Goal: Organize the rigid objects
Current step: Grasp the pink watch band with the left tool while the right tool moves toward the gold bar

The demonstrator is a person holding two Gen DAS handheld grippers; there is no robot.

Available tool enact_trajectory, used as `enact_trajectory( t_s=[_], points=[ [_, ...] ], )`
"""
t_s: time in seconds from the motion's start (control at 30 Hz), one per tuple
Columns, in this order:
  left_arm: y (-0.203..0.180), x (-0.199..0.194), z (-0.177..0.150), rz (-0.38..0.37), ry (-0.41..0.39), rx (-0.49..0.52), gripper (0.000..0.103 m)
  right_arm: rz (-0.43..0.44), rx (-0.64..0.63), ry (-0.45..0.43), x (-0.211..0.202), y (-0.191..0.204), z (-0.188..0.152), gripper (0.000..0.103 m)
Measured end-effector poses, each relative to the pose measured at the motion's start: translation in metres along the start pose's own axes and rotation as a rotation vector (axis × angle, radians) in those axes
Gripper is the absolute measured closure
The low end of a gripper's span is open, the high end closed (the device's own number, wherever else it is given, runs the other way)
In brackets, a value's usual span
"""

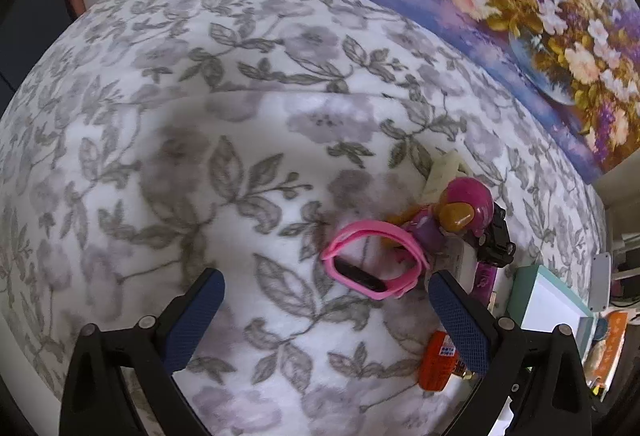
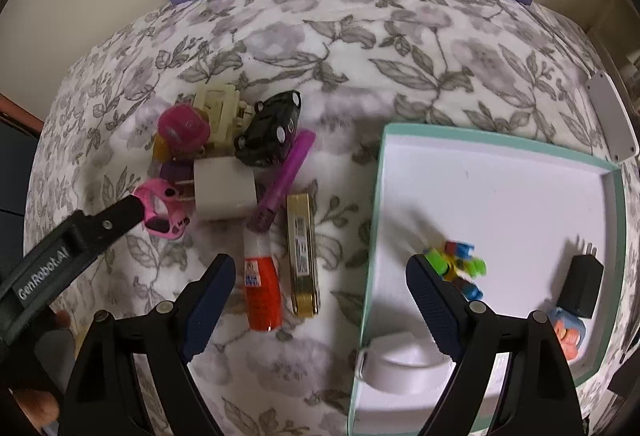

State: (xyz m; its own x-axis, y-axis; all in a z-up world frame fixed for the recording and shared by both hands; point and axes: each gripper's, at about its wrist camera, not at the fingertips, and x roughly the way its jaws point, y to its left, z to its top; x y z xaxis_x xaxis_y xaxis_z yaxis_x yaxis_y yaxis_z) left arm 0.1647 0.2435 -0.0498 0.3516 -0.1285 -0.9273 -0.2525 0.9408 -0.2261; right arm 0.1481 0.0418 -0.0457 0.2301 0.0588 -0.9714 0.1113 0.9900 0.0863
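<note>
Both sets of tongs hang released over a bed spread with a grey floral blanket (image 2: 360, 48). The left tongs (image 1: 326, 300) gape wide just short of a pink wristband (image 1: 376, 260), which lies at the near edge of a small heap: a figurine in a magenta cap (image 2: 182, 132), a black toy car (image 2: 270, 130), a white plug adapter (image 2: 224, 192), a purple marker (image 2: 286, 172), with an orange-and-white glue bottle (image 2: 260, 280) and a gold rectangular case (image 2: 303, 256) lying side by side nearer. The right tongs (image 2: 320, 300), also spread and holding nothing, straddle the left rim of a mint-edged white box (image 2: 376, 196). Inside it sit a blurred multicoloured block toy (image 2: 460, 264), a black charger plug (image 2: 582, 288) and a white round container (image 2: 396, 364).
</note>
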Motion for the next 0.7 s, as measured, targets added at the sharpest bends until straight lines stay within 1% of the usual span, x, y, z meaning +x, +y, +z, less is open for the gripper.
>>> enact_trajectory(
  t_s=[0.17, 0.3, 0.4, 0.47, 0.53, 0.57, 0.6, 0.63, 0.7],
  points=[
    [-0.01, 0.011, 0.005, -0.025, 0.017, 0.01, 0.0, -0.001, 0.0, -0.002, 0.01, -0.001, 0.002, 0.015],
    [-0.012, 0.02, 0.008, -0.018, 0.019, 0.006, 0.002, -0.009, 0.003, -0.002, 0.016, -0.005, 0.0, 0.015],
    [-0.01, 0.028, 0.009, -0.038, 0.03, -0.019, 0.007, -0.014, -0.001, -0.003, 0.018, -0.006, 0.0, 0.015],
    [-0.009, 0.03, 0.009, -0.054, 0.025, -0.023, 0.007, -0.01, -0.003, -0.004, 0.018, -0.006, -0.001, 0.015],
    [-0.012, 0.03, 0.009, -0.048, 0.007, -0.008, 0.009, -0.007, -0.007, -0.007, 0.017, -0.005, -0.001, 0.015],
    [-0.013, 0.03, 0.01, -0.047, 0.001, 0.001, 0.013, -0.007, -0.009, -0.009, 0.016, -0.004, 0.0, 0.015],
    [-0.014, 0.032, 0.009, -0.05, 0.0, 0.01, 0.014, -0.009, -0.009, -0.012, 0.015, -0.004, -0.001, 0.015],
    [-0.013, 0.033, 0.01, -0.062, 0.002, 0.004, 0.014, -0.013, -0.008, -0.015, 0.014, -0.004, -0.001, 0.015],
    [-0.01, 0.034, 0.009, -0.089, 0.011, -0.015, 0.019, -0.014, -0.007, -0.019, 0.013, -0.004, 0.0, 0.015]
  ],
)
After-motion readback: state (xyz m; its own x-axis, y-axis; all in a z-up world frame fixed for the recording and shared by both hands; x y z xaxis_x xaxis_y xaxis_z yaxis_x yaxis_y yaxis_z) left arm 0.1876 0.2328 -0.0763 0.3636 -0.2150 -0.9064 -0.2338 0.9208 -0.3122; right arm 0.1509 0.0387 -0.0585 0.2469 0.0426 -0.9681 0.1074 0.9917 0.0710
